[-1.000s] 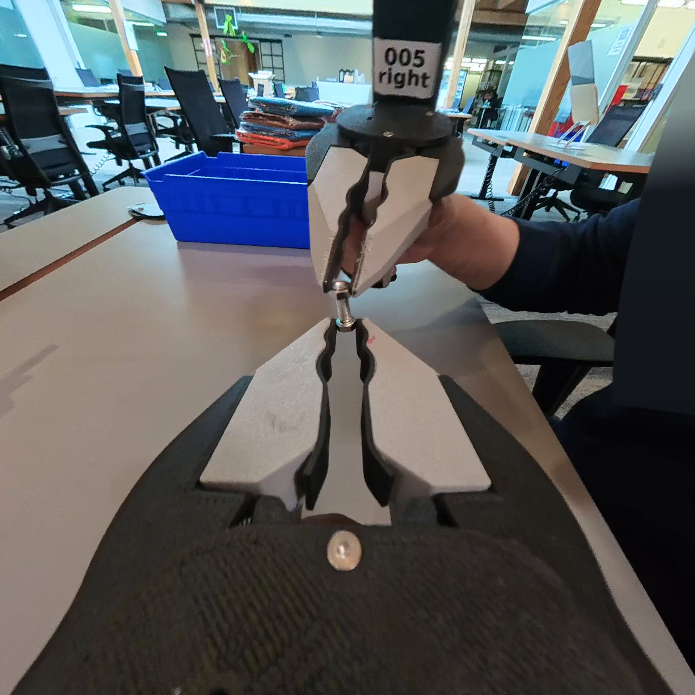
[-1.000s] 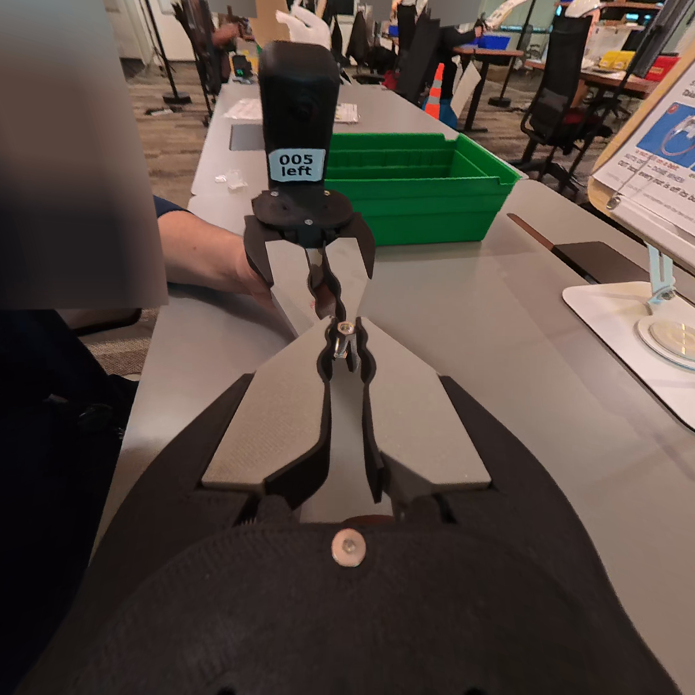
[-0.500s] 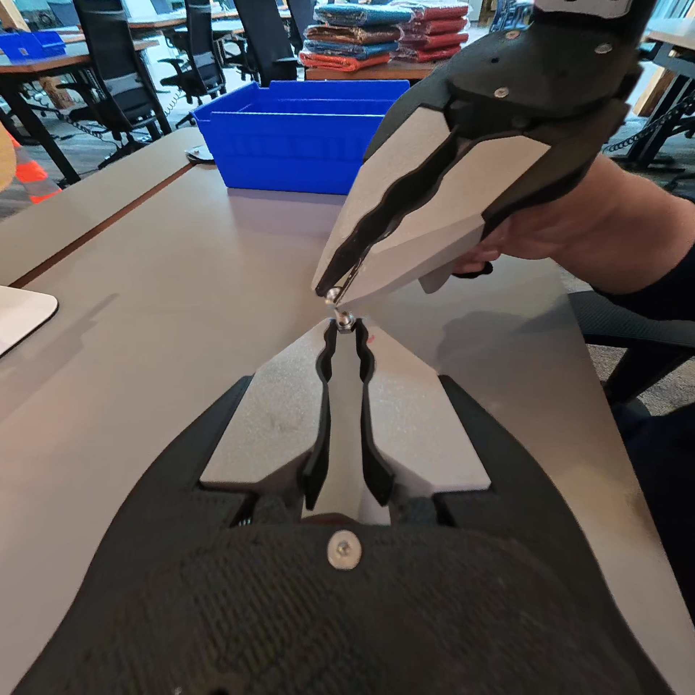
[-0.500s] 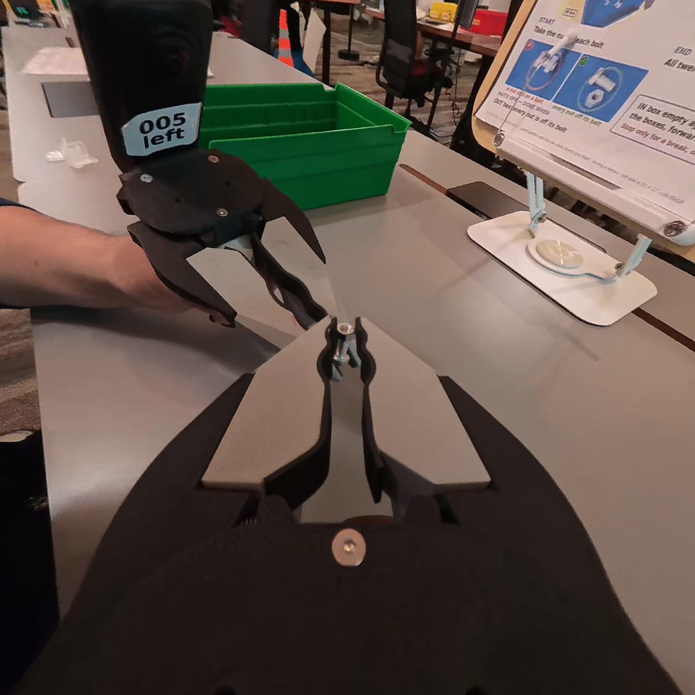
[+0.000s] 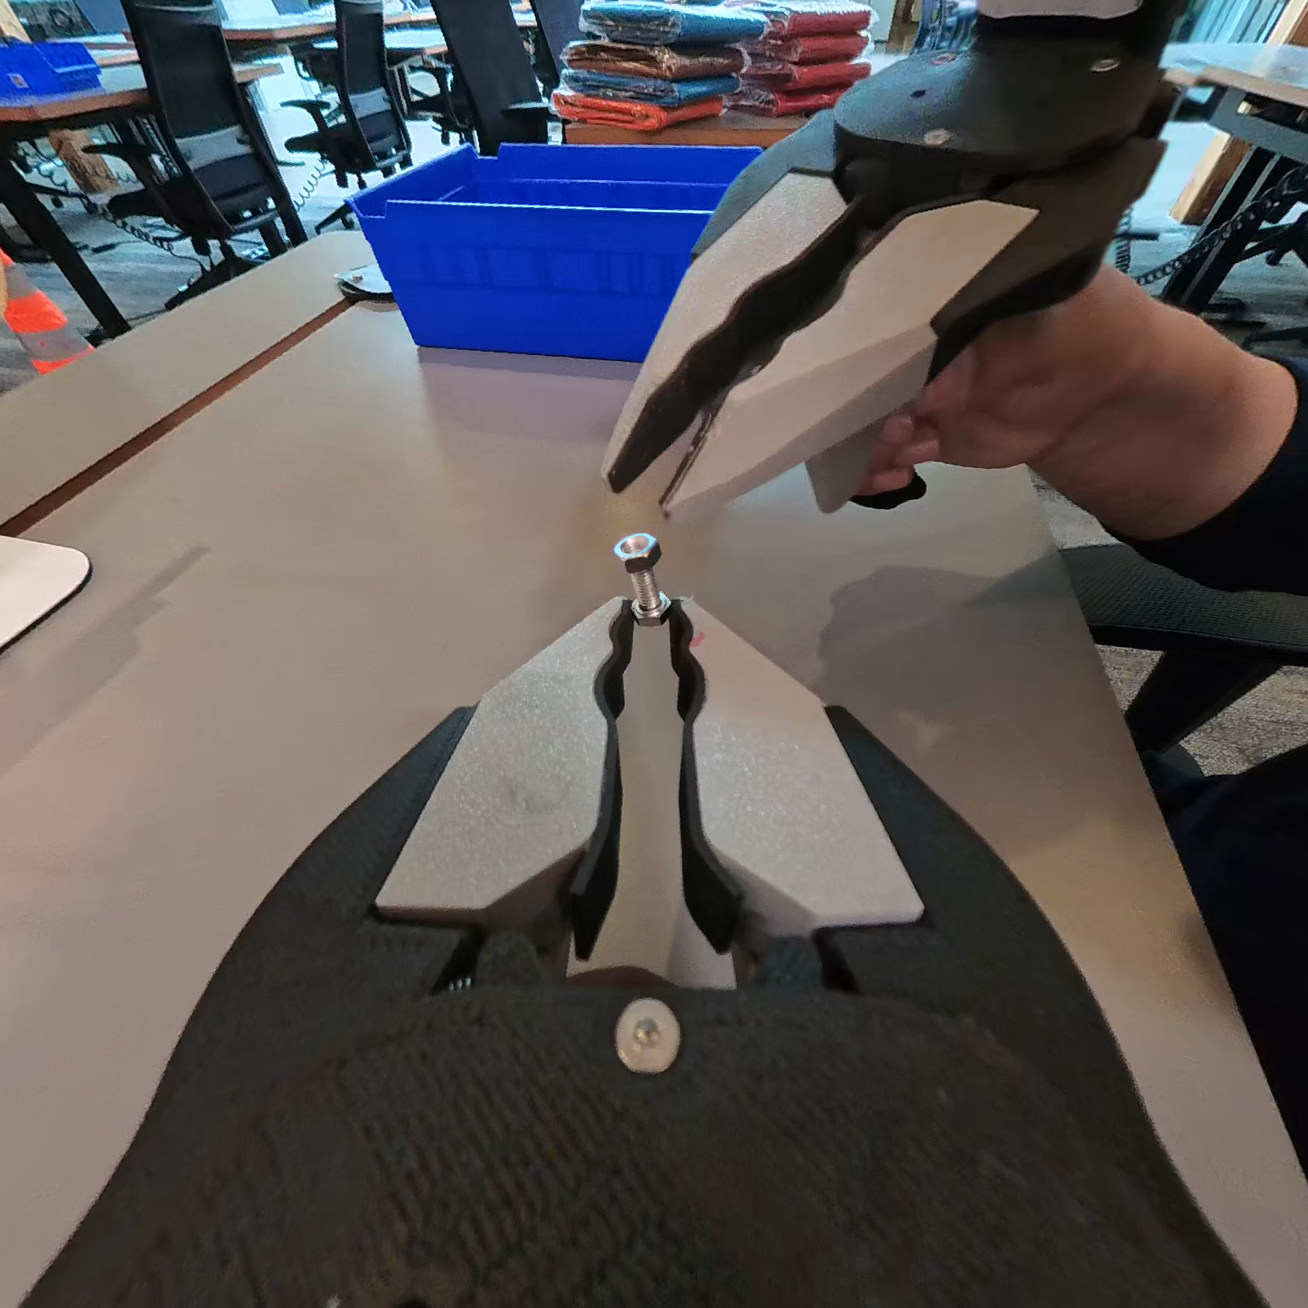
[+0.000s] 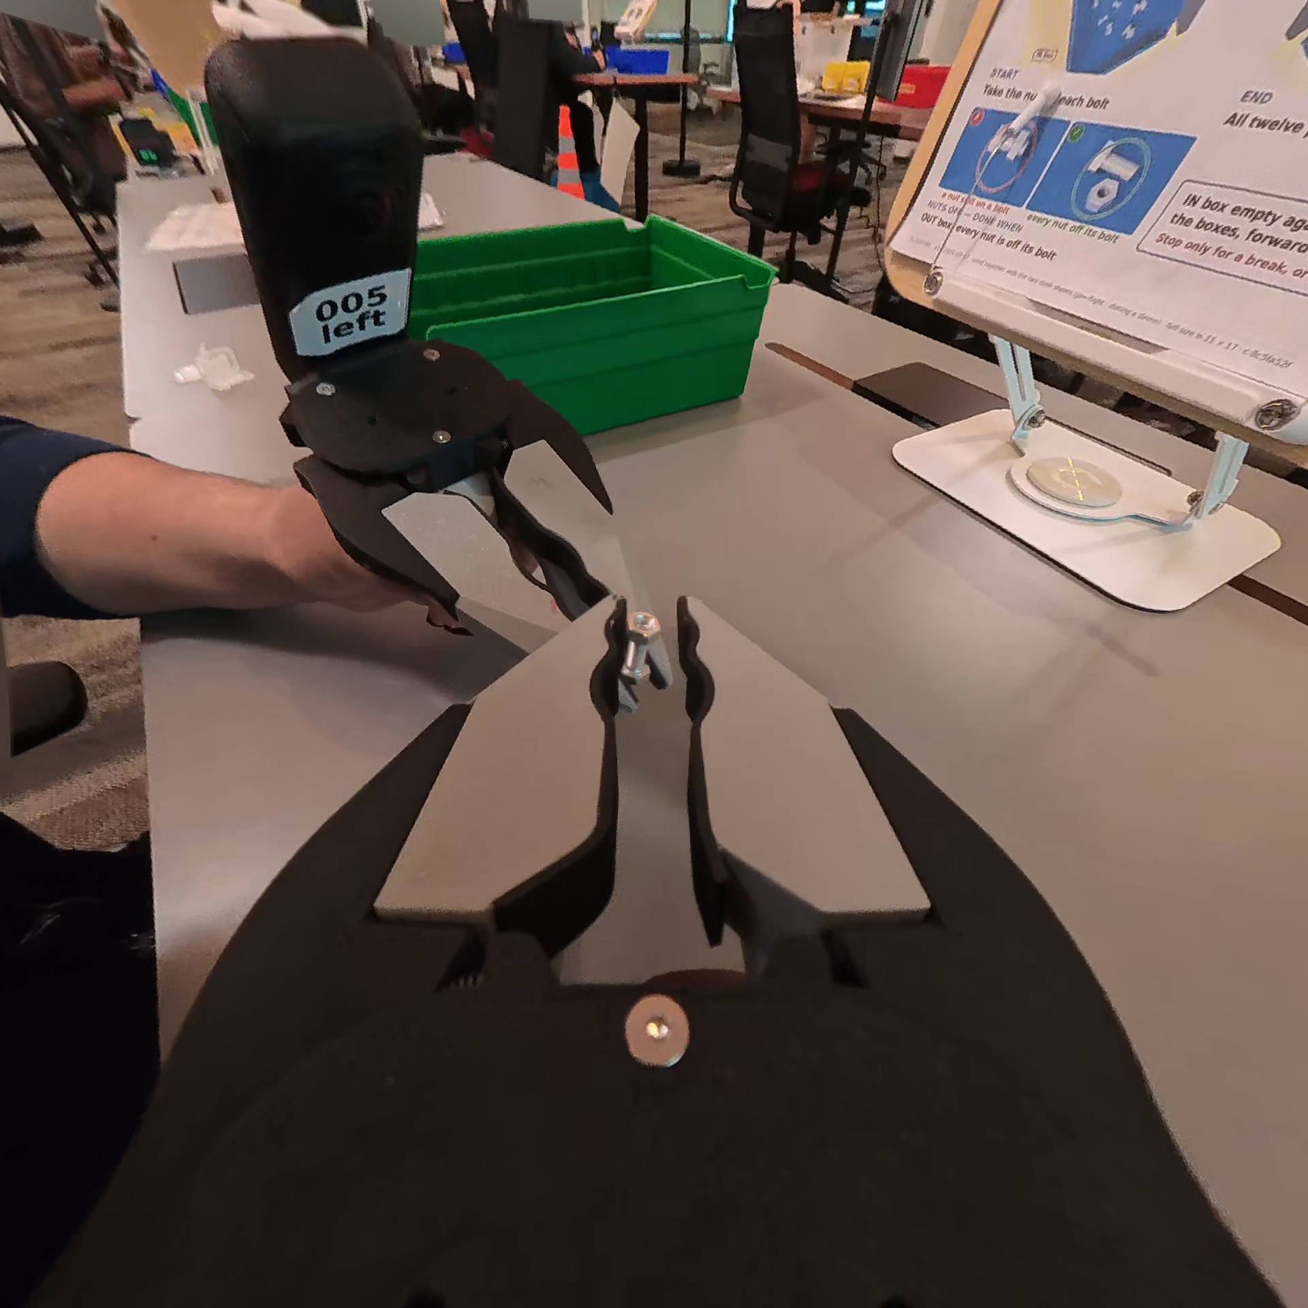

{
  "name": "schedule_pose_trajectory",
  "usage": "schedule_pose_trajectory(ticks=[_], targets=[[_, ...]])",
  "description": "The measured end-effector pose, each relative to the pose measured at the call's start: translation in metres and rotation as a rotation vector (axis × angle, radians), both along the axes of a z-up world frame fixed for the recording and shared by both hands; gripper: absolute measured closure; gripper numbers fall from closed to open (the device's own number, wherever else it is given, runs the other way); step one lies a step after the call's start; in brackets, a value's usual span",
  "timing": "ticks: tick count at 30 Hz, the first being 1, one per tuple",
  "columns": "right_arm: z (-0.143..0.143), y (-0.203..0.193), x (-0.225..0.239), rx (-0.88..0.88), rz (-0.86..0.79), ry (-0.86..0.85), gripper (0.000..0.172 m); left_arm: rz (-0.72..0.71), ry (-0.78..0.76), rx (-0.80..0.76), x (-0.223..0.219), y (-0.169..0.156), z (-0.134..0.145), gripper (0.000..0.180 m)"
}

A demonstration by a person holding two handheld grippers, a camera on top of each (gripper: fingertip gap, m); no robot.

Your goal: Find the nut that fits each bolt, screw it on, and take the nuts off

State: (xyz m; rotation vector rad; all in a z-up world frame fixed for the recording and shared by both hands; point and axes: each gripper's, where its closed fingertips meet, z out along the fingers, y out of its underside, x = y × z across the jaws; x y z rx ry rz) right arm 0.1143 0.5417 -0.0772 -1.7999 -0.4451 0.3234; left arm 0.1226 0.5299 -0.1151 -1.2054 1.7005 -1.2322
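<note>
Beyond the left tongs (image 5: 650,614) a blue bin (image 5: 538,255) sits on the worktop (image 5: 297,538); its inside is hidden from here. Beyond the right tongs (image 6: 647,609) a green bin (image 6: 601,311) shows only bare dividers. The left tongs clamp a nut (image 5: 651,610) with the bolt (image 5: 643,566) standing up from it. The right tongs are apart, gripping nothing, just above the bolt head.

Bolt (image 5: 643,577) & nut (image 5: 652,614), mid frame: shiny silver metal. Table (image 5: 354,509): smooth grey, a bit glossy. Blue bin (image 5: 538,269), upper mid, & green bin (image 6: 601,318): shiny plastic. Left claw (image 5: 652,610) fingers (image 5: 545,778): grainy matt grey w/ black rubbery pads. Sign (image 6: 1132,177), upper right: paper.
</note>
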Motion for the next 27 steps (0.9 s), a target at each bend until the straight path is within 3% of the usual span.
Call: schedule_pose_trajectory(ticks=[10, 16, 27], targets=[[-0.005, -0.007, -0.005, -0.02, 0.17, -0.025, 0.154, -0.031, 0.0, 0.016, 0.0, -0.006, -0.002, 0.172], [-0.014, -0.004, -0.009, -0.045, 0.233, -0.038, 0.16, -0.048, -0.008, 0.046, -0.001, -0.011, -0.002, 0.172], [-0.021, 0.001, -0.006, -0.02, 0.128, -0.115, 0.165, 0.001, 0.031, 0.071, 0.001, -0.002, -0.01, 0.172]])
